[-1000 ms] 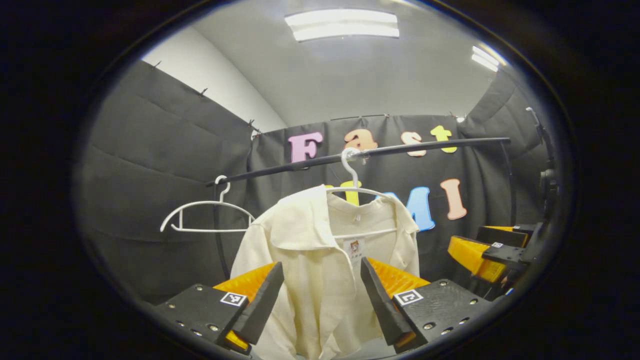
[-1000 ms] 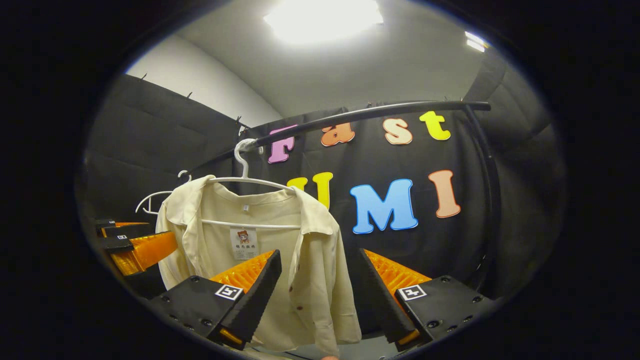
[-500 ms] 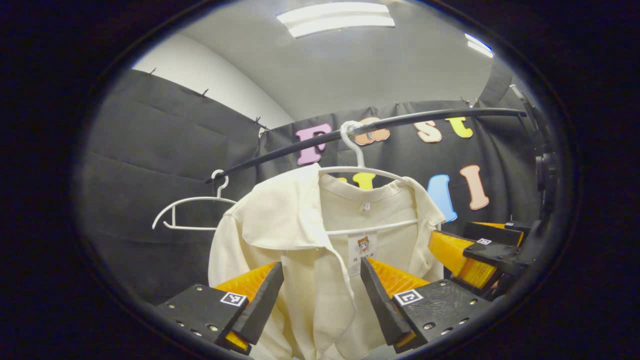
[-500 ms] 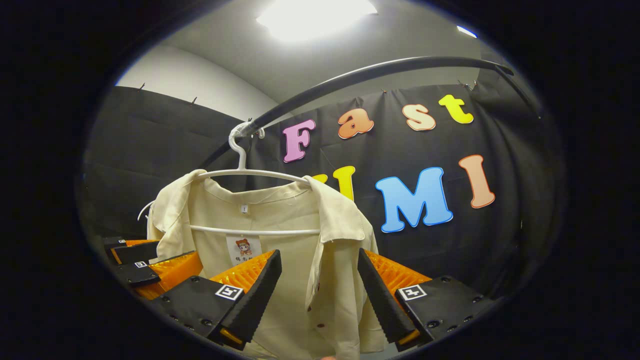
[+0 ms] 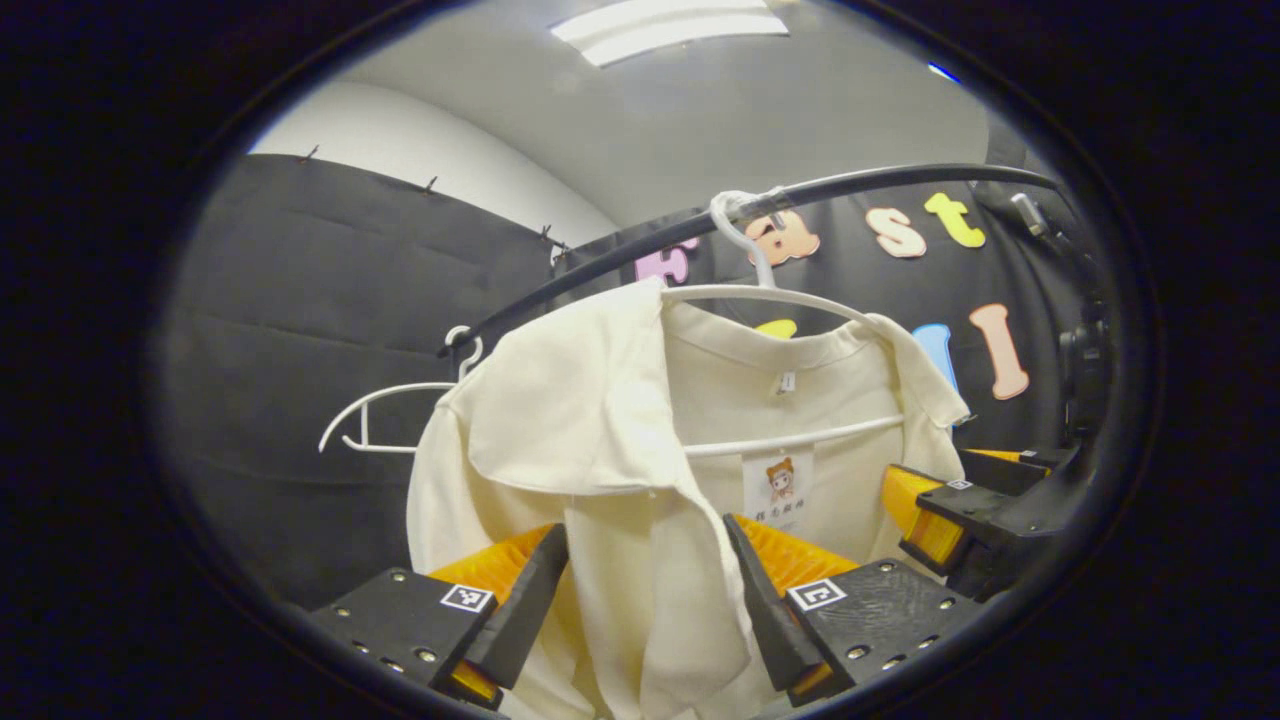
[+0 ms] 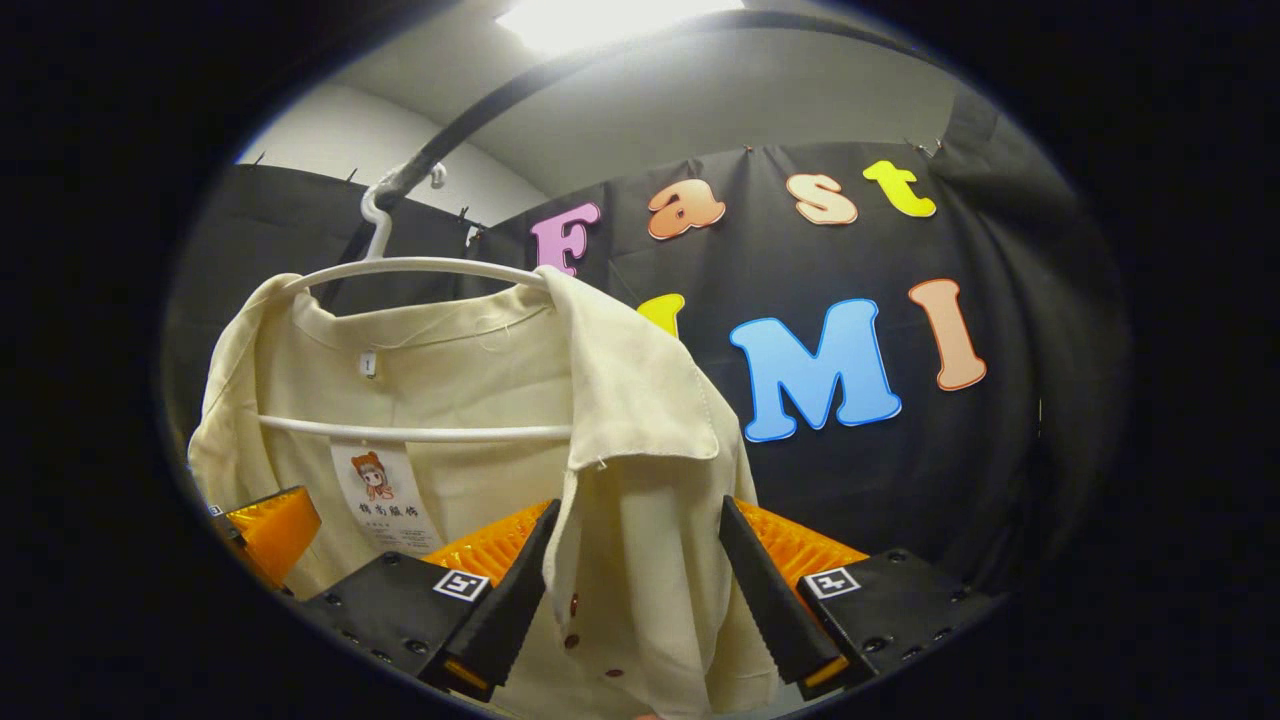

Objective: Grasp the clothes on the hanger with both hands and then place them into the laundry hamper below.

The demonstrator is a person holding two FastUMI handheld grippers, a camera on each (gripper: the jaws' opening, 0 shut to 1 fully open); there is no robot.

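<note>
Hanging open-fronted on a white wire hanger [image 5: 775, 295], hooked over a black curved rail [image 5: 620, 255]: a cream, short-sleeved collared shirt of thin woven cloth [image 5: 600, 430], collar flaps folded outward, dark reddish buttons down one placket [image 6: 572, 606] in the right gripper view. Sewn inside the neck, a small white size tag [image 5: 787, 382] and, below the hanger's crossbar, a larger white label [image 6: 380, 490] with a cartoon figure and a line of print too small to read. Spread wide, the left gripper [image 5: 645, 590] straddling one front panel, neither finger pressing the cloth. Likewise wide apart, the right gripper [image 6: 640, 590] around the other front edge, gripping nothing. Beside the shirt on the same rail, a bare white hanger [image 5: 385, 420].
</note>
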